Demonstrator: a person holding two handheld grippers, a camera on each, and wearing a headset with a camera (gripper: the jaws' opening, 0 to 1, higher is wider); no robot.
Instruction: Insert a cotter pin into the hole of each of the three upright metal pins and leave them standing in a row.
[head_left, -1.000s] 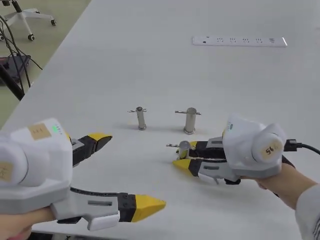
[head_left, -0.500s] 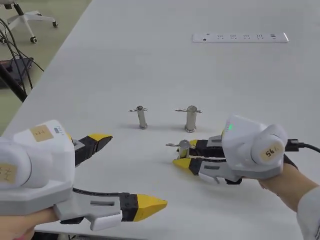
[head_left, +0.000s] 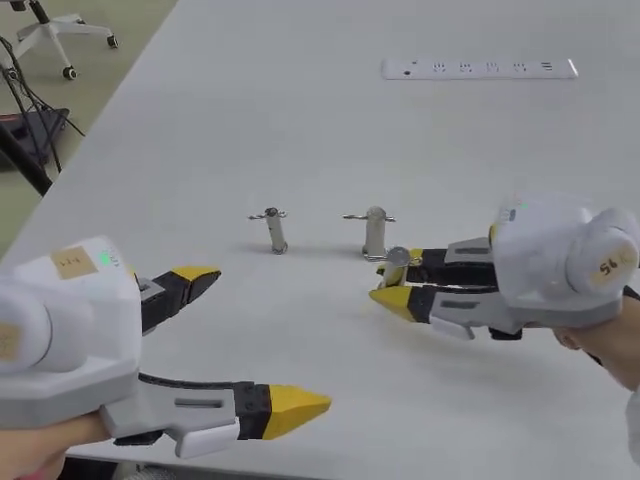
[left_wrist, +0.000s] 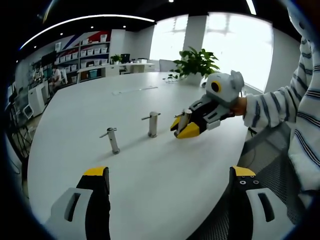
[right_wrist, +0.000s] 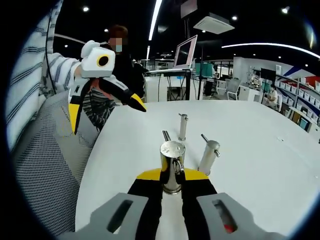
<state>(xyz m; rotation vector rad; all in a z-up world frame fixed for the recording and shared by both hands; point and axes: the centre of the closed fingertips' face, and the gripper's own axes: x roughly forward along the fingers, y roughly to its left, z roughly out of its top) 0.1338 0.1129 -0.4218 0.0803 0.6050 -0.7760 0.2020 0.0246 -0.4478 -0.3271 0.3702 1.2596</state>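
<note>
Right gripper (right_wrist: 172, 179) clamps the third metal pin (right_wrist: 172, 159) near two standing pins (head_left: 374, 232); left gripper (head_left: 265, 340) gapes wide, empty

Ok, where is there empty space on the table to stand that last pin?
The widest bare table lies between the power strip and the two standing pins, the left-hand pin and right-hand pin. Between them and the left tongs is free too. Crowded: beside the right-hand pin, where the right tongs hold the third pin.
</note>
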